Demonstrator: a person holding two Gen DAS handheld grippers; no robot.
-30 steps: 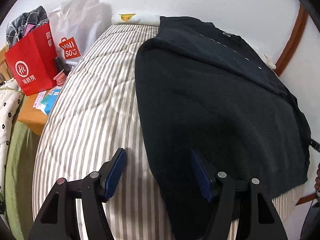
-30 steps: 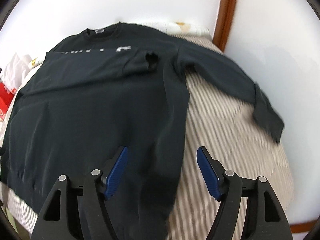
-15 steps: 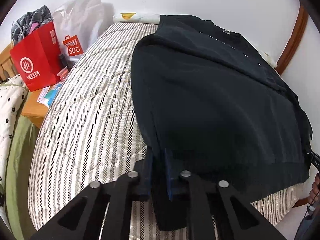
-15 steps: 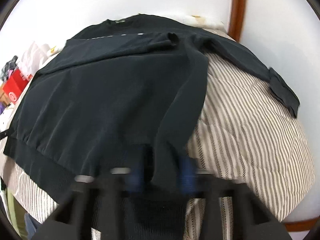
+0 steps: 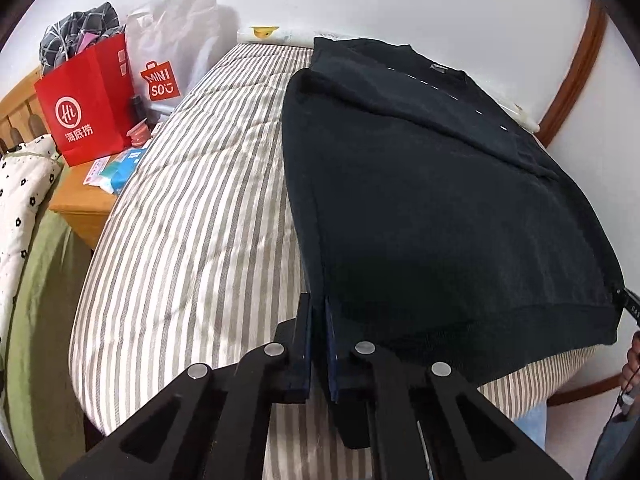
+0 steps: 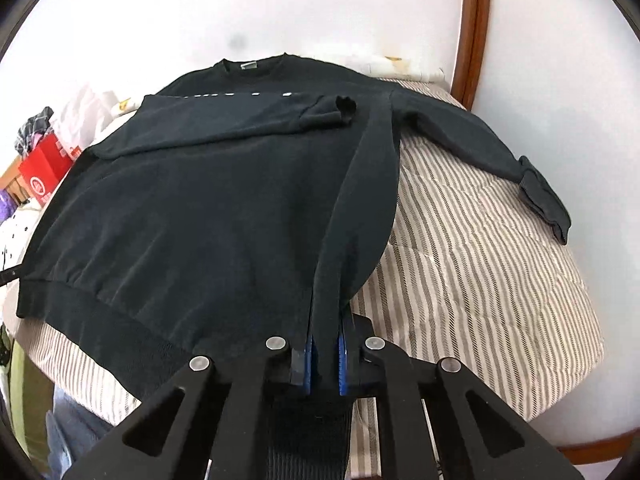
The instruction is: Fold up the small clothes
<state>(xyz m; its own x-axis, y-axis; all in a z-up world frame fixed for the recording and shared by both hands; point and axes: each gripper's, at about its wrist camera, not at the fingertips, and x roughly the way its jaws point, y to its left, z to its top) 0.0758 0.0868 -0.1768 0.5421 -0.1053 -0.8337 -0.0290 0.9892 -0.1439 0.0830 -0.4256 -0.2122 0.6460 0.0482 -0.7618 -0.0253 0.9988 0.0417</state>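
So the black sweatshirt (image 6: 192, 216) is lying flat on the striped bed (image 6: 480, 272), long axis running near to far: ribbed hem at the near edge of the mattress, neckline with its little tag pointing at the far wall. One sleeve (image 6: 248, 124) is folded across the chest, cuff ending near the middle. The other sleeve (image 6: 496, 156) sticks out to the right over the stripes, cuff well out toward the right side of the bed.

The left gripper (image 5: 319, 344) has its blue pads pressed together on the near left corner of the sweatshirt, right at the hem and side seam, so the whole garment spreads away from it to the far right. The right gripper (image 6: 324, 356) is clamped the same way on the near right corner, and the side edge there is pulled up into a fold that runs from the jaws toward the armpit (looks lifted off the bed a bit, hard to say how much).

Off the left side of the bed sit a red paper bag (image 5: 86, 100) and a white Miniso bag (image 5: 172, 44) on a wooden nightstand (image 5: 86, 204).
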